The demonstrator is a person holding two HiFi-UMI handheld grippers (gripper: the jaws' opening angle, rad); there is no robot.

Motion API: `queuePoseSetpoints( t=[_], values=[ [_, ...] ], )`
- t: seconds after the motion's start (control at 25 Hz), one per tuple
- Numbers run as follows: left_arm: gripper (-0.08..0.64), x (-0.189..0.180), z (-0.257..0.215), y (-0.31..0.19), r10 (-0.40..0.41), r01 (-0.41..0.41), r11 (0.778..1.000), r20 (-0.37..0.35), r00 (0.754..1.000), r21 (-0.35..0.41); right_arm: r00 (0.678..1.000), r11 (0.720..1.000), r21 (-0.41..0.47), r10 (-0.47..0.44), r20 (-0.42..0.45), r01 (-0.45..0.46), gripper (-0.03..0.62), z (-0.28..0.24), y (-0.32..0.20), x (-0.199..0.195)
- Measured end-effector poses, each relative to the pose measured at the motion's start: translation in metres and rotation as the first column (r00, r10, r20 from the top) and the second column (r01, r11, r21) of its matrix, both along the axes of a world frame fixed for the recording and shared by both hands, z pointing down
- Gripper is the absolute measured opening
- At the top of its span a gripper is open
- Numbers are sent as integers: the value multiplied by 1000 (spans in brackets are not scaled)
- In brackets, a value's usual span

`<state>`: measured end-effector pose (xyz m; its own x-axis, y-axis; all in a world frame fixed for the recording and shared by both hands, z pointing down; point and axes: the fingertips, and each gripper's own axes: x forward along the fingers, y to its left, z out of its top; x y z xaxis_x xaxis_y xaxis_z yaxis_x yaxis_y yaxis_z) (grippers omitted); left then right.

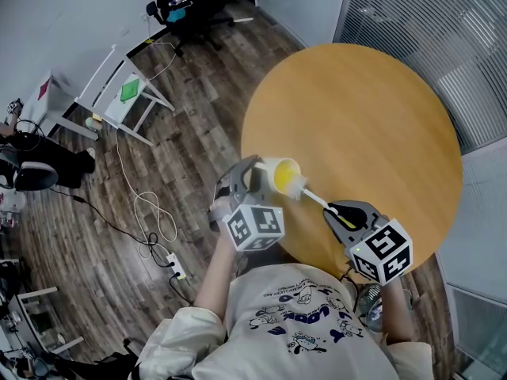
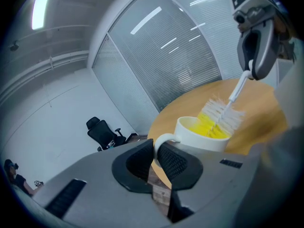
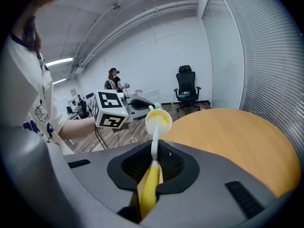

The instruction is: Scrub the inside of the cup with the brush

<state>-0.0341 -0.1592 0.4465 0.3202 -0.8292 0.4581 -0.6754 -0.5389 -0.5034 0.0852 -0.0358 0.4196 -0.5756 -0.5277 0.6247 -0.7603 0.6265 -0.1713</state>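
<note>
A white cup with a yellow inside (image 1: 281, 174) (image 2: 202, 133) (image 3: 158, 120) hangs in the air at the table's near edge. My left gripper (image 1: 247, 182) (image 2: 156, 158) is shut on its handle (image 2: 159, 140). My right gripper (image 1: 339, 214) (image 3: 154, 159) is shut on the yellow handle of a brush (image 1: 318, 199) (image 3: 150, 182). The brush's white stem runs to the cup, and its white bristle head (image 2: 221, 115) sits inside the cup's mouth, partly sticking out.
The round wooden table (image 1: 372, 125) lies under both grippers. A black office chair (image 1: 186, 6) (image 3: 186, 87) stands far off on the wood floor. A white rack (image 1: 111, 93) and loose cables (image 1: 150, 220) lie to the left. A person (image 3: 115, 80) stands in the background.
</note>
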Motion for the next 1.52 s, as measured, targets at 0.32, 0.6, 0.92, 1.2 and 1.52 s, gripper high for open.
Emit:
queuePoseSetpoints(
  t=[0.32,0.6,0.92,1.2,1.52],
  values=[
    [35,11,2,8,33,-33,999,-7,999,-13,998,999,0,-36,-44,36,48,2,-2,-1],
    [35,10,-1,8,34,-34,999,-15,999,-22,997,999,0,-51,-56,51,48,-1,-5,1],
    [35,6,-4,6,21,-22,999,-11,1000,-24,995,997,-19,-72,-72,71,48,4,-2,-3],
    [35,3,0,2,27,-26,999,25,999,-42,984,992,-13,-123,-126,122,48,1,0,-12],
    [35,7,6,7,50,-46,997,72,996,-59,965,983,-10,-184,-185,185,48,-9,4,-21]
  ],
)
